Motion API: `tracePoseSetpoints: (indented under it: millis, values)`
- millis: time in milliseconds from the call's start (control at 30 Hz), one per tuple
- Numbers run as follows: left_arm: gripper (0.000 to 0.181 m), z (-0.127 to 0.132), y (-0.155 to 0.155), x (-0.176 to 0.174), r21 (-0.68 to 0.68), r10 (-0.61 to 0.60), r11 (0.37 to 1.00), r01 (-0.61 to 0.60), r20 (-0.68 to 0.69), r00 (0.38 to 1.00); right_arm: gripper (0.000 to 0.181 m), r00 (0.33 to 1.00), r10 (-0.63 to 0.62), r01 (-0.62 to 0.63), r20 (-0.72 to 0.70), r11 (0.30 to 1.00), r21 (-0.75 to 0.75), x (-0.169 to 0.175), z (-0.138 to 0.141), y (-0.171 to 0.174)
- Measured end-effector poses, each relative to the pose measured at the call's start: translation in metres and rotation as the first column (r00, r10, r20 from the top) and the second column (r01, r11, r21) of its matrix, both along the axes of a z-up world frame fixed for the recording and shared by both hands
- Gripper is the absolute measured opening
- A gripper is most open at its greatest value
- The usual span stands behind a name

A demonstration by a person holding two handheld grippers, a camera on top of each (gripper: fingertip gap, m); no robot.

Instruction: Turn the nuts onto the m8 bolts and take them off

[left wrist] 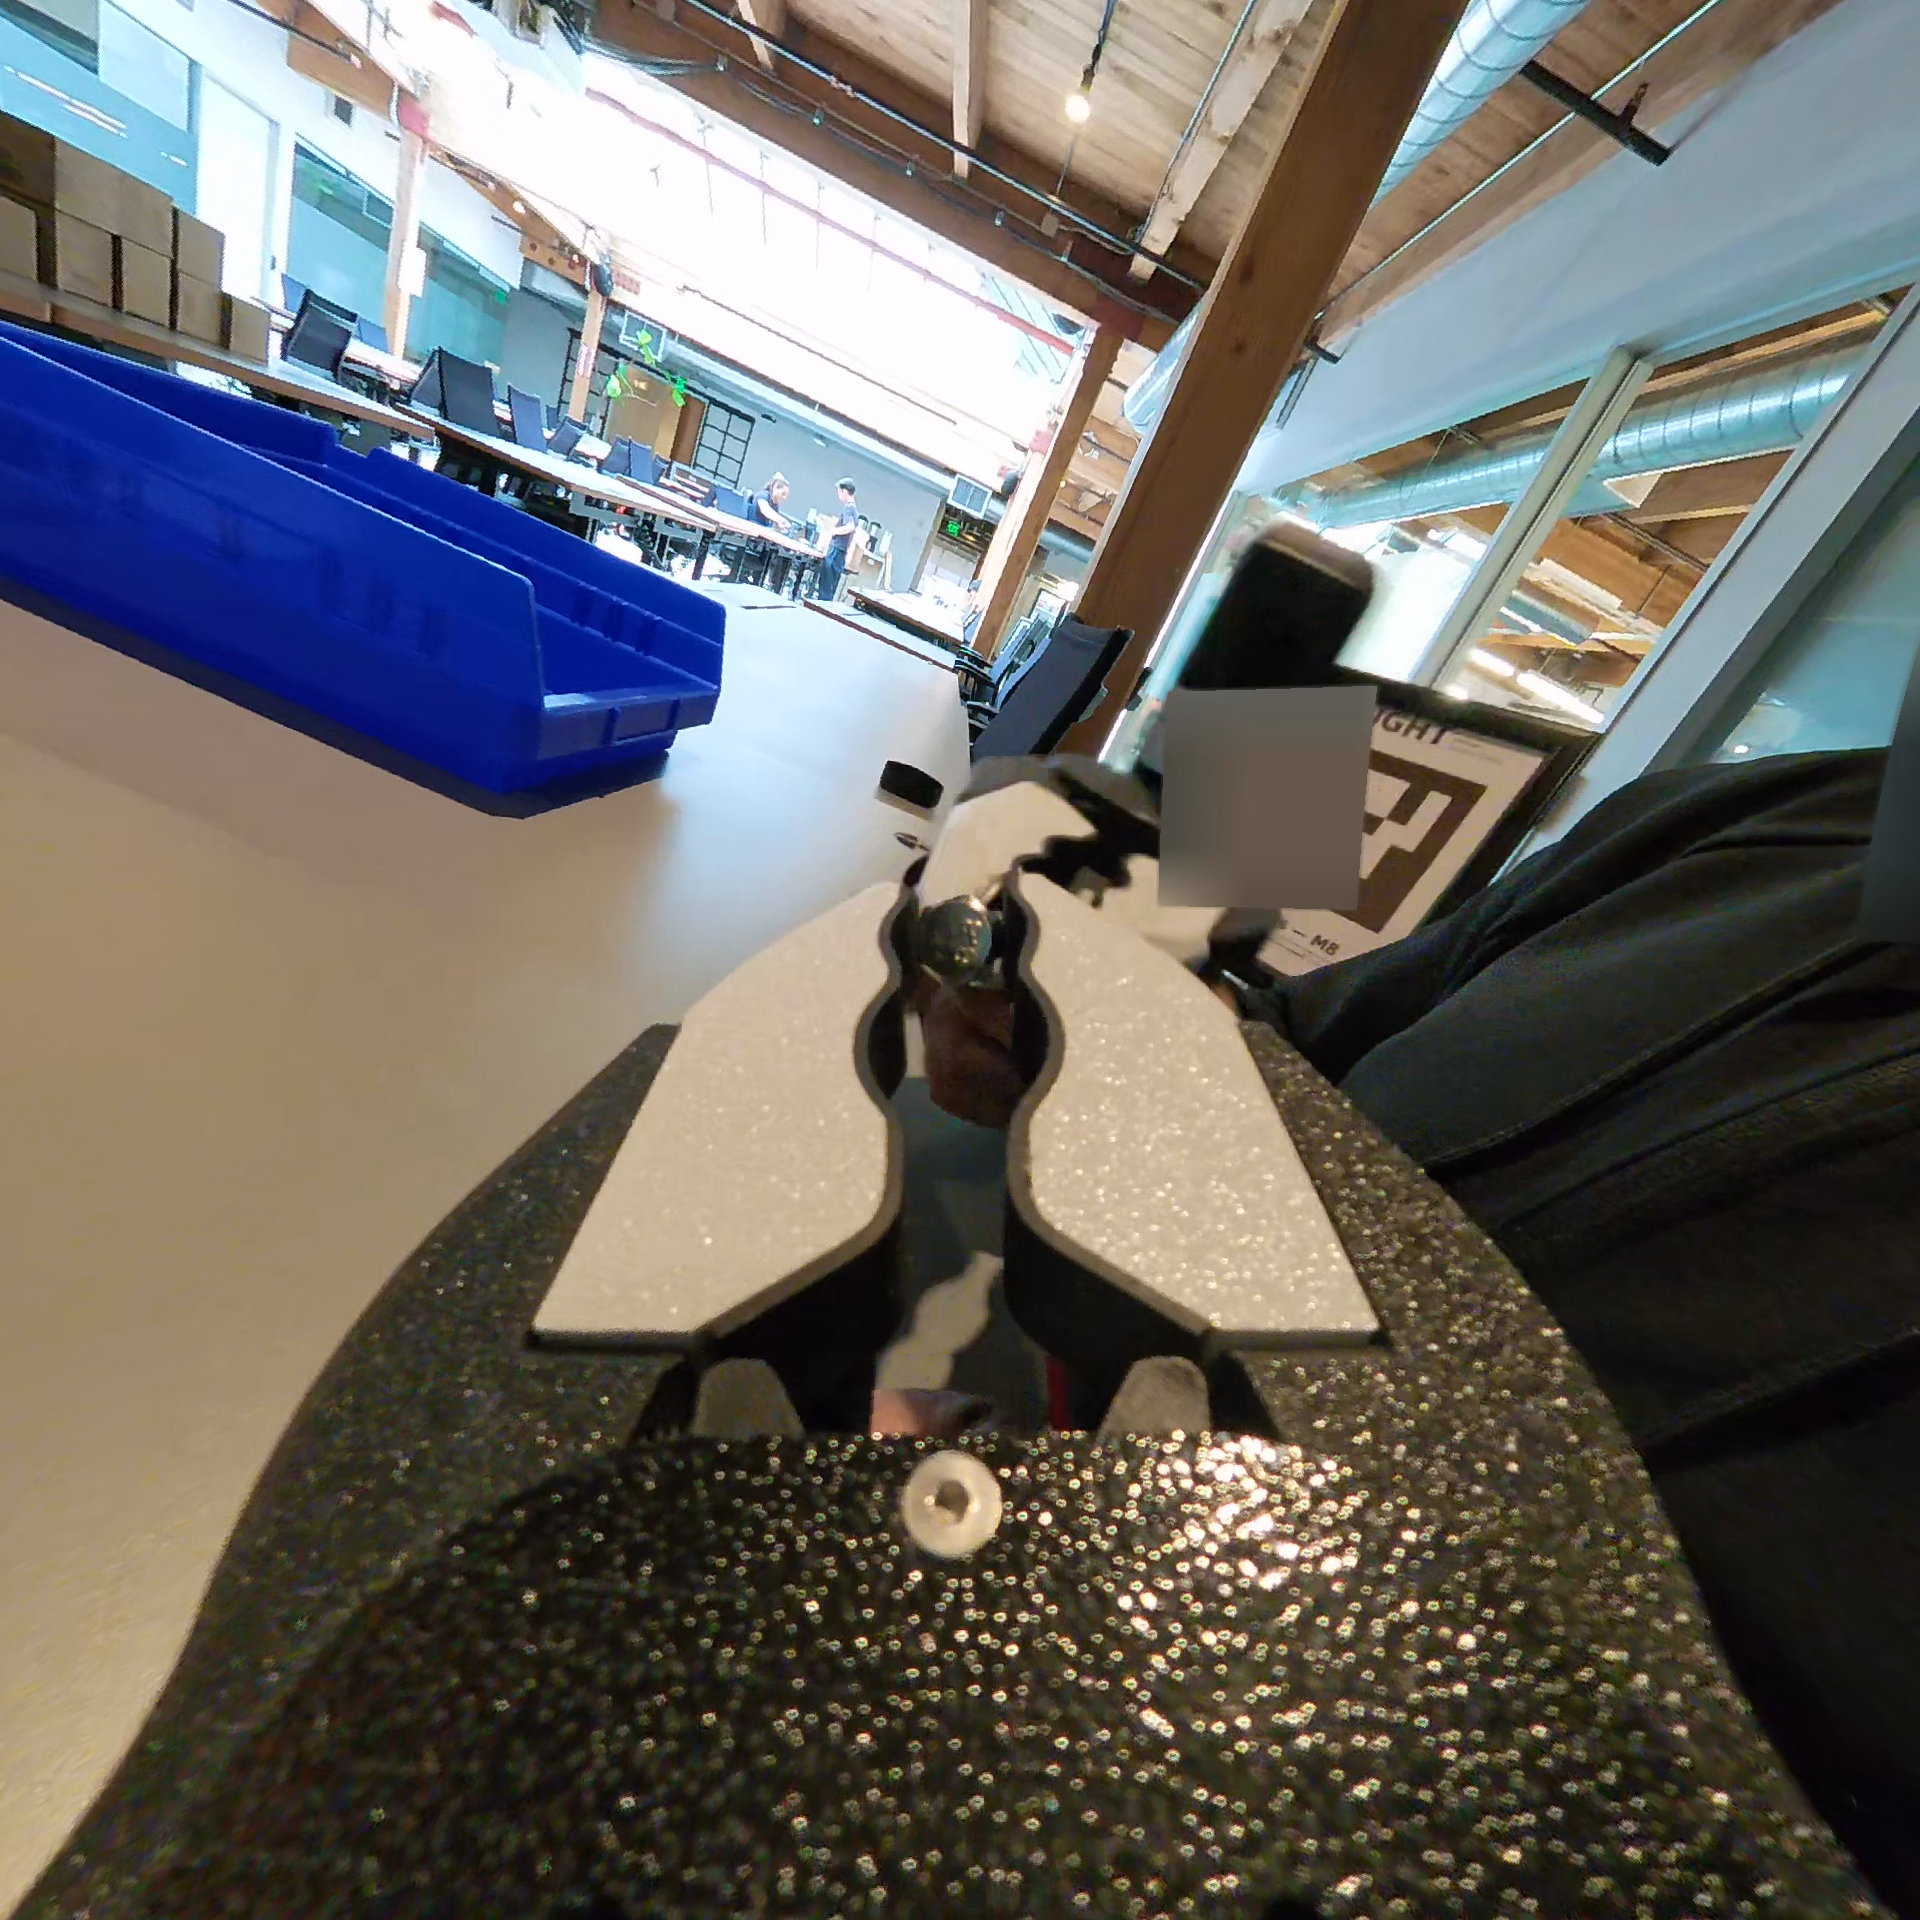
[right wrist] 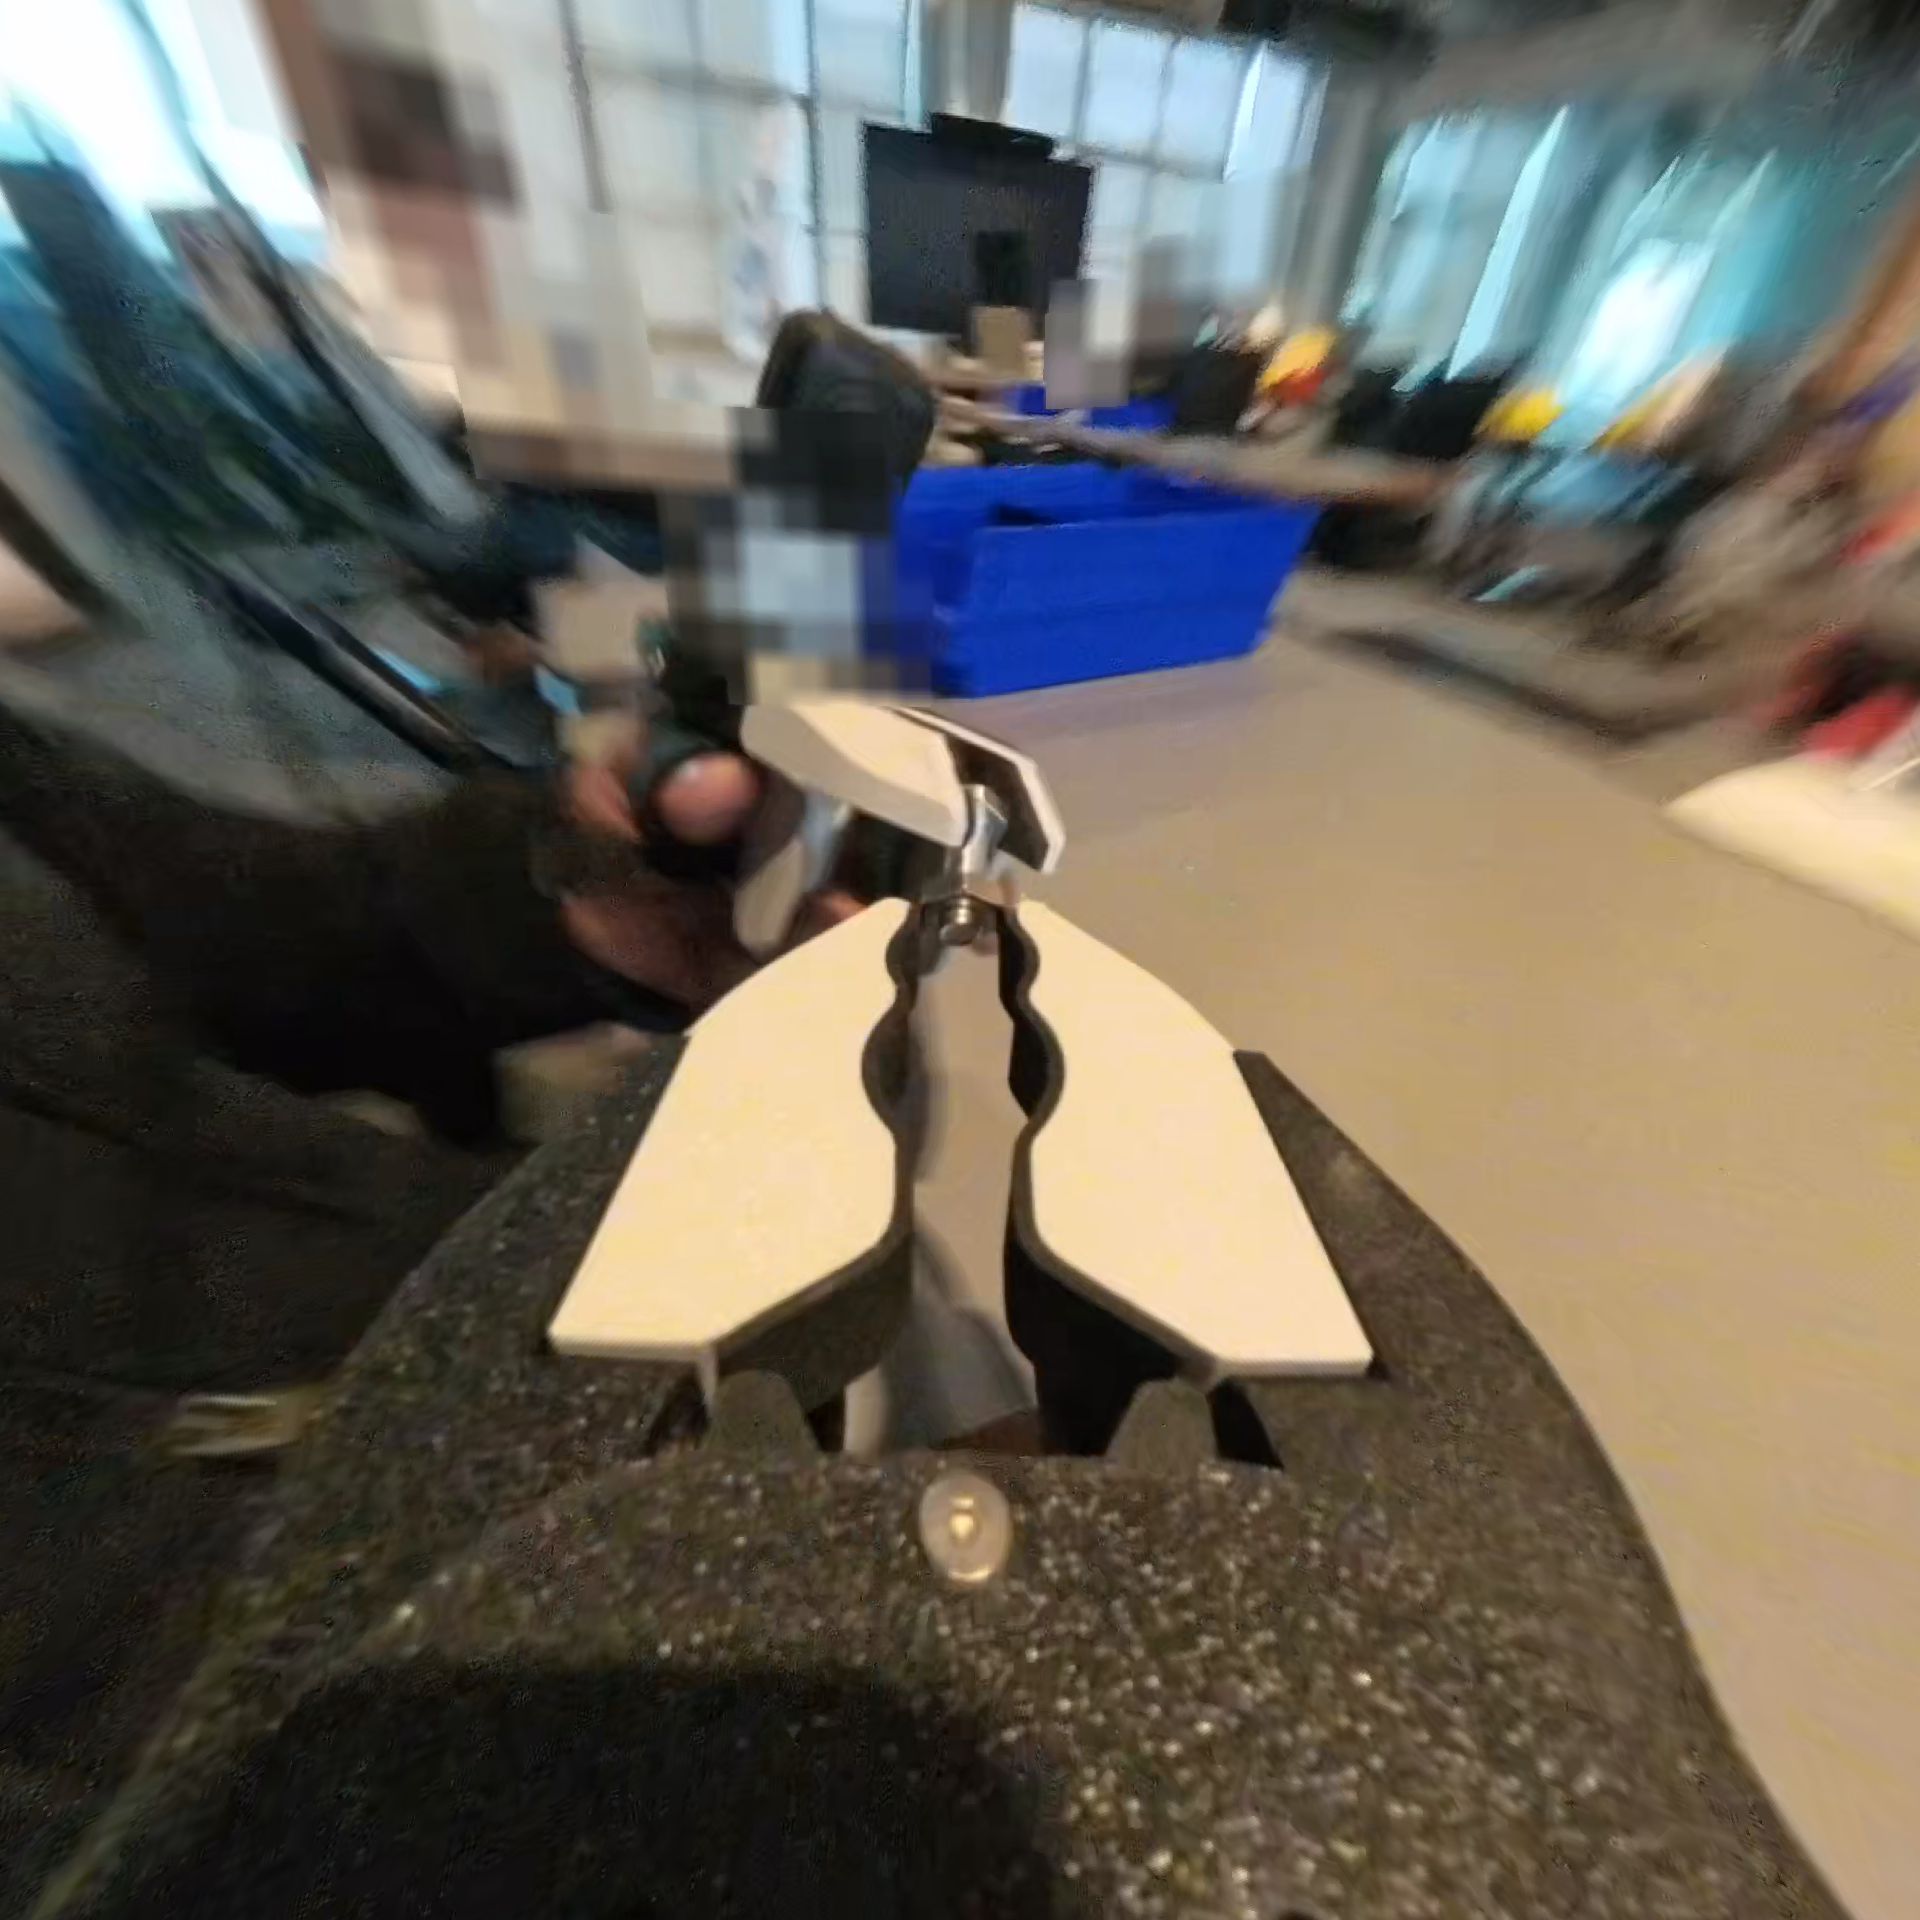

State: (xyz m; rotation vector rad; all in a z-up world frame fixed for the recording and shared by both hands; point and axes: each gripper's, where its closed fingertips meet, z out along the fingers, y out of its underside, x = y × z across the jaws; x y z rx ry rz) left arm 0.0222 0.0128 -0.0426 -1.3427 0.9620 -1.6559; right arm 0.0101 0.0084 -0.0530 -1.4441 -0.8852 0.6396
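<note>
Left wrist view shows the left gripper (left wrist: 951, 951) closed on the head of a bolt (left wrist: 956, 943), pinched at the very tips of its white fingers (left wrist: 769, 1091) in the middle of the frame. Just beyond, the right gripper (left wrist: 1023, 831) meets it tip to tip, with a person's dark sleeve (left wrist: 1662, 1039) filling the right side. A blue bin (left wrist: 343, 603) sits at the upper left on the pale table (left wrist: 312, 1039), and a small black-capped jar (left wrist: 909, 784) stands near the table's far edge.

Right wrist view, badly blurred by motion, shows the right gripper (right wrist: 956, 925) clamped on a nut (right wrist: 951, 920) at its tips, on the threaded end of the same bolt. The left gripper (right wrist: 987, 821) holds the bolt's other end just above centre, and a person's hand (right wrist: 686, 821) grips that tool at centre left. The blue bin (right wrist: 1101, 592) lies behind.

The step in hand looks like turning the nut along the thread, though the direction cannot be told. To do it well, keep the left grip still and firm on the head, keep both tools lined up along the bolt's axis, and roll the right wrist smoothly. Both holds are at the extreme tips, so a sideways pull could slip the nut or tilt the bolt.
</note>
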Motion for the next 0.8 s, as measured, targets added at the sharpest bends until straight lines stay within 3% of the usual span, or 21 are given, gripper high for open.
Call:
tracePoseSetpoints:
  millis: [67, 133, 167, 233, 333, 467, 533, 800]
  values:
    - [0.015, -0.001, 0.000, 0.001, 0.016, 0.007, 1.000, -0.007, -0.006, 1.000, 0.014, 0.965, 0.099, -0.171, -0.243, 0.939, -0.299, 0.000, 0.002, -0.002]
    - [0.015, -0.001, 0.001, 0.002, 0.021, 0.019, 1.000, -0.019, -0.013, 1.000, 0.014, 0.918, 0.129, -0.275, -0.374, 0.887, -0.370, 0.003, 0.004, -0.001]
    - [0.015, -0.002, 0.003, 0.002, 0.016, 0.029, 0.999, -0.029, -0.014, 0.999, 0.016, 0.916, 0.134, -0.276, -0.378, 0.895, -0.351, 0.004, 0.003, 0.000]
    - [0.015, 0.000, 0.006, 0.000, -0.007, 0.034, 0.999, -0.034, 0.003, 0.999, 0.023, 0.948, 0.122, -0.194, -0.292, 0.954, -0.230, 0.005, 0.003, 0.004]
    - [0.015, 0.001, 0.010, -0.002, -0.037, 0.039, 0.999, -0.038, 0.013, 0.999, 0.025, 0.999, -0.010, 0.017, -0.048, 0.990, 0.139, 0.013, 0.007, 0.010]
    - [0.015, 0.000, 0.010, -0.001, -0.030, 0.040, 0.999, -0.039, 0.003, 0.999, 0.025, 0.929, -0.276, 0.085, 0.246, 0.807, 0.585, 0.015, 0.005, 0.011]
    - [0.015, -0.001, 0.009, -0.001, -0.025, 0.043, 0.999, -0.043, 0.000, 0.999, 0.024, 0.894, -0.343, 0.076, 0.288, 0.751, 0.656, 0.013, 0.003, 0.011]
    - [0.015, -0.003, 0.008, 0.001, -0.015, 0.045, 0.999, -0.045, -0.017, 0.999, 0.019, 0.883, -0.363, 0.066, 0.297, 0.723, 0.688, 0.010, 0.003, 0.008]
